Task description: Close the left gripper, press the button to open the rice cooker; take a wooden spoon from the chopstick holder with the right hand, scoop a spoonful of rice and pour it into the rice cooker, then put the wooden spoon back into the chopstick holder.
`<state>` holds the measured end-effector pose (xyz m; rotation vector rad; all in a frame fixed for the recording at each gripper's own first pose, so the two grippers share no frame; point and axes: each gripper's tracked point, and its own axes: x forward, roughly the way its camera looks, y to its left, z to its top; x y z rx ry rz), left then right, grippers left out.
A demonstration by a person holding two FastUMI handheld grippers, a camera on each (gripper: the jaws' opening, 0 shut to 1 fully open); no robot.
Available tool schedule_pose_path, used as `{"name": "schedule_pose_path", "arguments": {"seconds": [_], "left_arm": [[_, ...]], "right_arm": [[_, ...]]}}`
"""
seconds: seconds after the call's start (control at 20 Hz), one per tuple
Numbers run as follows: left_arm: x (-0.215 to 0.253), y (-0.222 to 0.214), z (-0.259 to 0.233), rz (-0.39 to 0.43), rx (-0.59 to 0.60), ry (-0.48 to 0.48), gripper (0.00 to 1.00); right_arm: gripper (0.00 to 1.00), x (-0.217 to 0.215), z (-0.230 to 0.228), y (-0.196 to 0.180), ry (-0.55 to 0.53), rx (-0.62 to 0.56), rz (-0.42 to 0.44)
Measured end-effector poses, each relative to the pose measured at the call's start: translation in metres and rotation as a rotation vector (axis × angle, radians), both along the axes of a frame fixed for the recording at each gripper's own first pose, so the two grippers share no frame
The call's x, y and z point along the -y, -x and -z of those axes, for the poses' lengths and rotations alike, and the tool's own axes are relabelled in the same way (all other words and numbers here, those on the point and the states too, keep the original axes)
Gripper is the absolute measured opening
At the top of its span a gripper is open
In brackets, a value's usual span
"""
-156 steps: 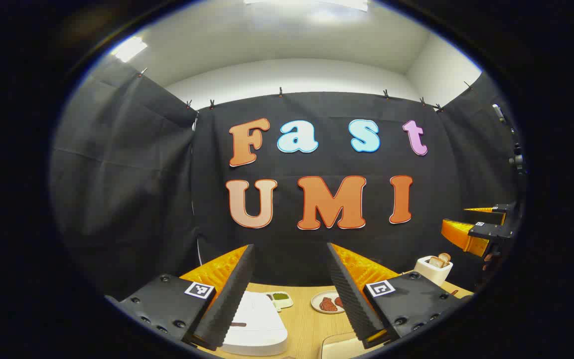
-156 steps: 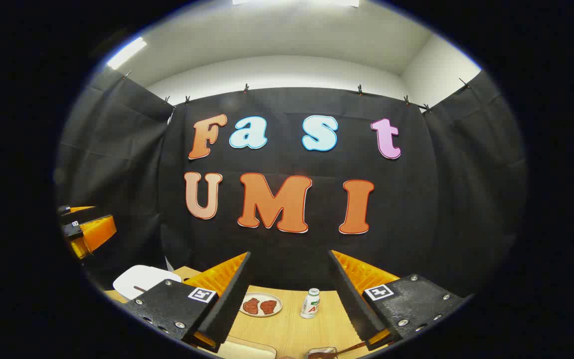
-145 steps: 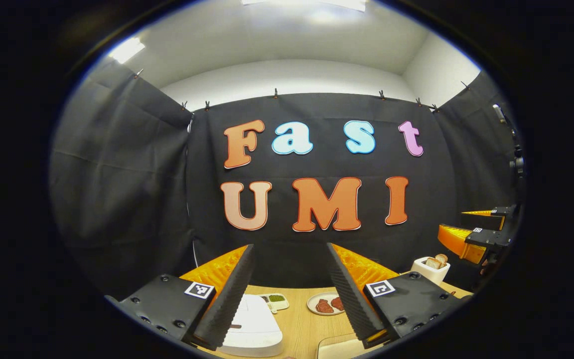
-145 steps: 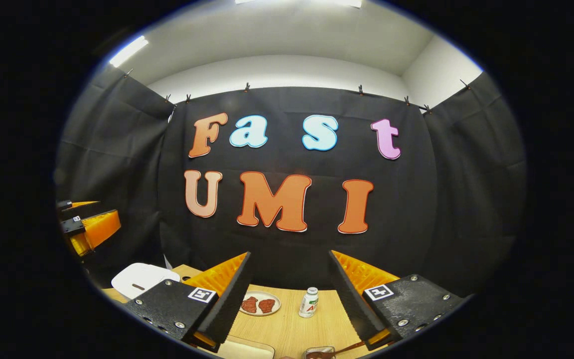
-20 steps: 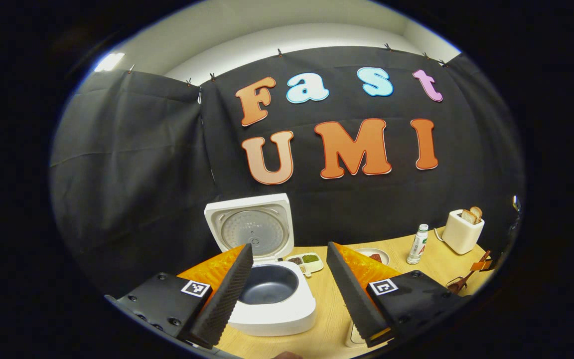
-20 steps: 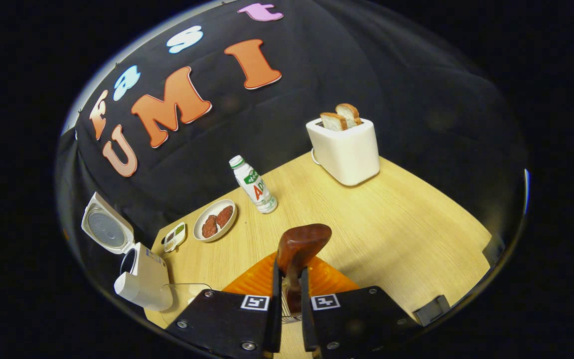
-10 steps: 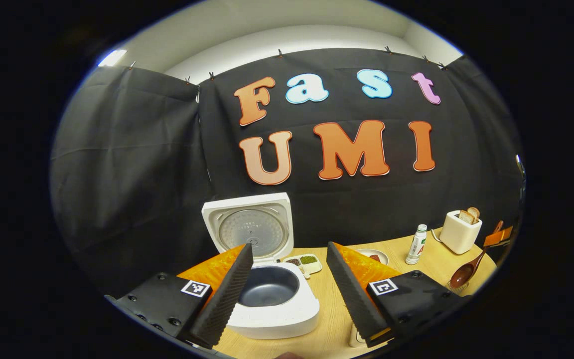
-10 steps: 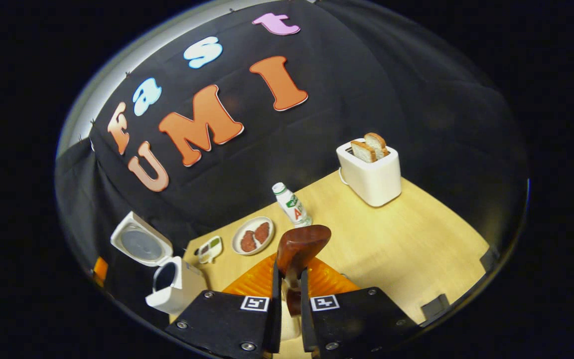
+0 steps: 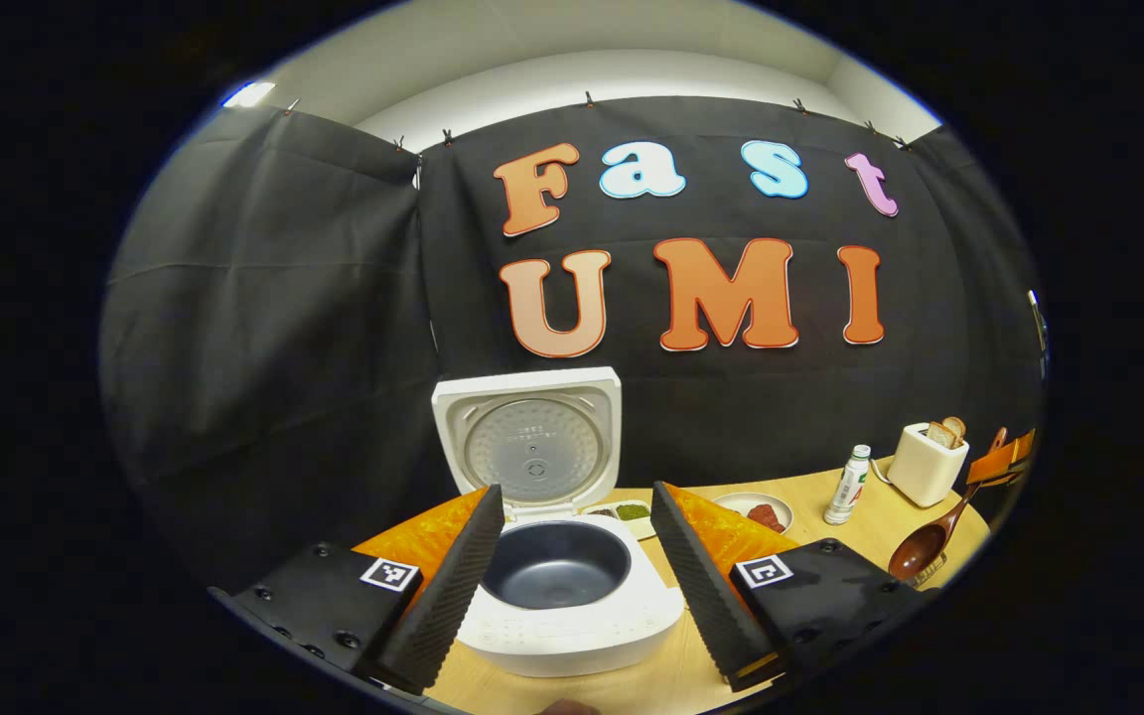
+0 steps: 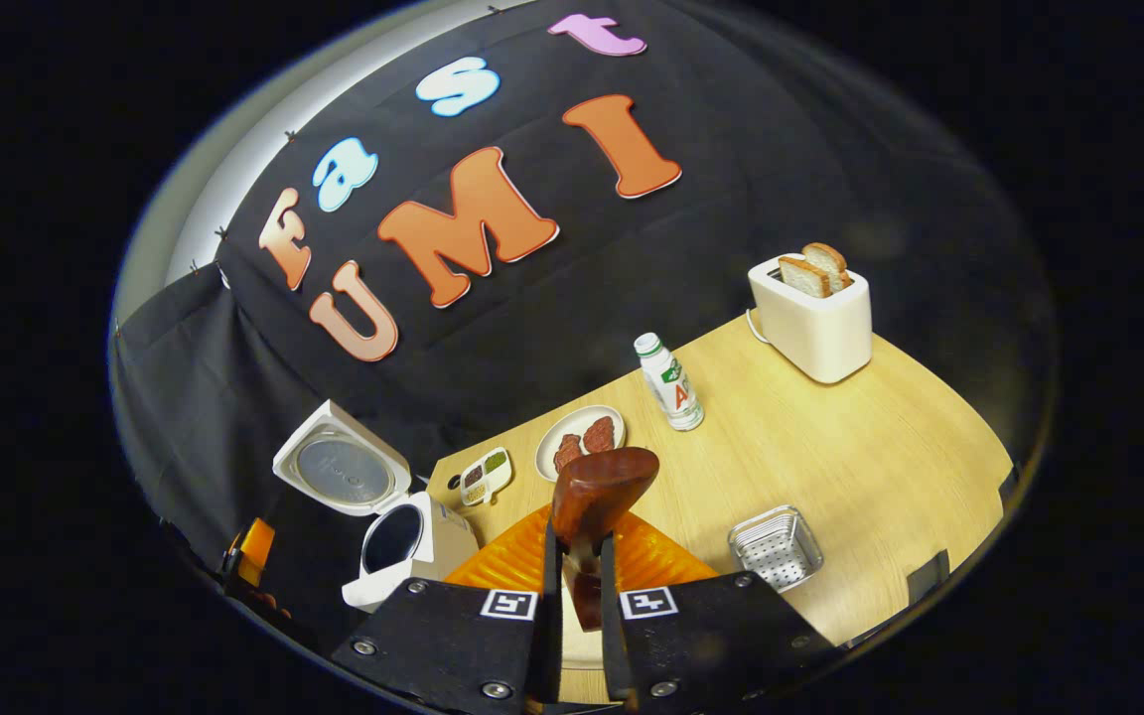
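The white rice cooker (image 9: pixel 572 621) stands open in the left gripper view, its lid (image 9: pixel 529 445) upright and its dark inner pot (image 9: pixel 554 564) bare. My left gripper (image 9: pixel 575 491) hovers open just in front of it, touching nothing. My right gripper (image 10: pixel 572 544) is shut on the handle of the wooden spoon (image 10: pixel 600 489), whose brown bowl sticks up past the fingertips. That spoon (image 9: pixel 918 546) also hangs at the far right of the left gripper view. The metal mesh chopstick holder (image 10: pixel 777 545) sits on the table to the right, the rice cooker (image 10: pixel 403 546) to the left.
On the wooden table (image 10: pixel 850 457) stand a white toaster (image 10: pixel 815 313) with bread slices, a small bottle (image 10: pixel 669 382), a plate with meat (image 10: pixel 580 439) and a small divided dish (image 10: pixel 485 475). Black cloth walls close off the back.
My right gripper has carried the spoon up and swung leftward, so the mesh holder has come into its view. The left gripper has drifted closer to the open cooker.
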<state>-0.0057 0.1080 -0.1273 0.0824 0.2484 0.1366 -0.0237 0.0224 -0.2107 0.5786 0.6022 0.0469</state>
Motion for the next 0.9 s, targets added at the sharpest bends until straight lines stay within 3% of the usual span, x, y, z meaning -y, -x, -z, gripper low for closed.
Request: {"name": "schedule_pose_path", "arguments": {"seconds": [0.25,0.45,0.7,0.9], "left_arm": [[-0.026,0.007,0.019,0.009,-0.036,0.012,0.97],[-0.036,0.016,0.036,0.037,-0.083,0.006,0.99],[-0.037,0.032,0.035,0.009,-0.09,-0.009,1.0],[-0.031,0.045,0.032,-0.037,-0.095,0.004,1.0]], "right_arm": [[0.16,-0.048,0.037,0.007,0.157,-0.028,-0.06],[0.16,-0.057,0.065,0.014,0.332,-0.07,-0.081],[0.17,-0.06,0.082,0.015,0.583,-0.038,-0.192],[0.16,-0.066,0.106,0.02,0.616,-0.056,-0.27]]}}
